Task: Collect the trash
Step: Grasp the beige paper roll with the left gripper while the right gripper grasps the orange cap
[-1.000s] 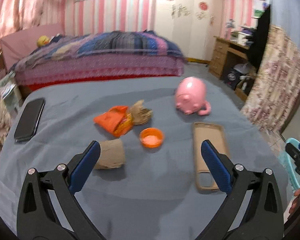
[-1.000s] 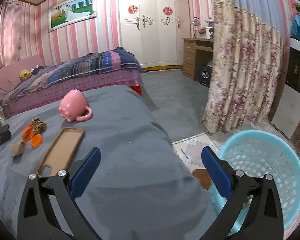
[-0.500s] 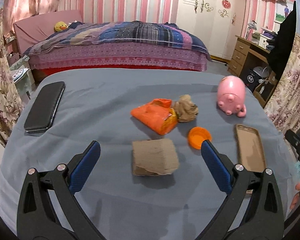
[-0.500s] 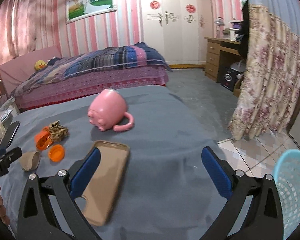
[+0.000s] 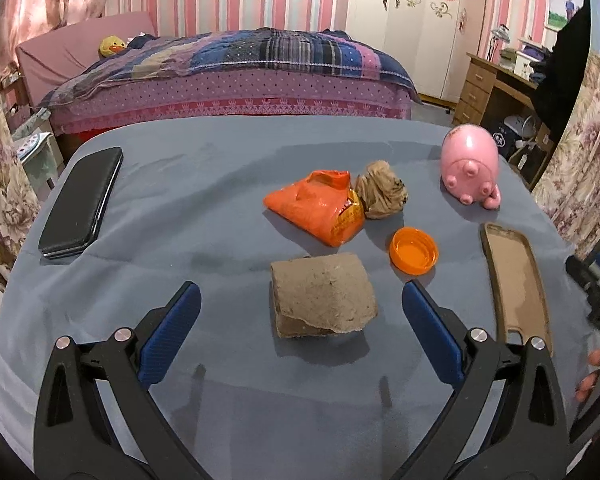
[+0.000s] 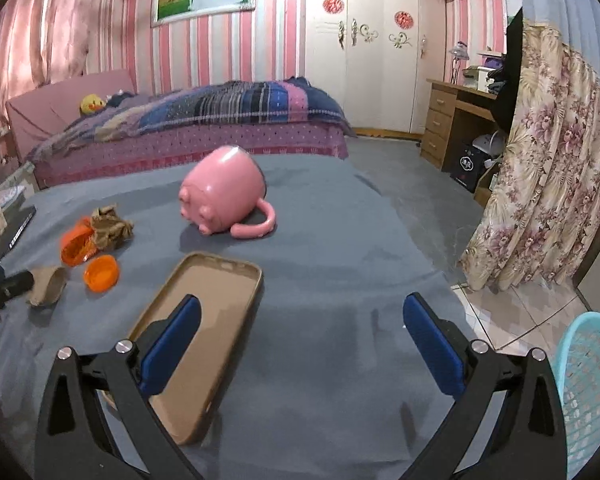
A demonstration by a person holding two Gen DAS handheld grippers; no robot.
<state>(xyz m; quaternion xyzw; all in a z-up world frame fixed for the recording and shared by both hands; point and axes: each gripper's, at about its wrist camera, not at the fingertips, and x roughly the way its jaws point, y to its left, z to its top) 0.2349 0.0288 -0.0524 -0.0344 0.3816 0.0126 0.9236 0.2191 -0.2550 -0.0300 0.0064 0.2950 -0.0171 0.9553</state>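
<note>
1. Left gripper [image 5: 300, 306] is wide open with nothing in it, blue pads either side of a squashed brown cardboard piece [image 5: 322, 294] on the grey-blue table cover [image 5: 204, 208]. It's lined up between the fingers but not touching either one.
2. Right gripper [image 6: 300, 308] is spread open too and empty, over the right part of the table. Its left finger sits above a tan phone case [image 6: 204, 328] lying open side up. A light blue mesh basket [image 6: 588, 392] is down on the floor at the far right edge.
3. Just past the cardboard, slightly right: an orange bottle cap [image 5: 414, 256], open side up.
4. Beyond that, an orange snack wrapper [image 5: 320, 210] touching a crumpled brown paper ball [image 5: 382, 196] on its right. The wrapper has yellow print, too blurry to read.
5. Far right there's a pink pig mug [image 5: 470, 168] lying on its side; far left a black phone [image 5: 82, 208].
</note>
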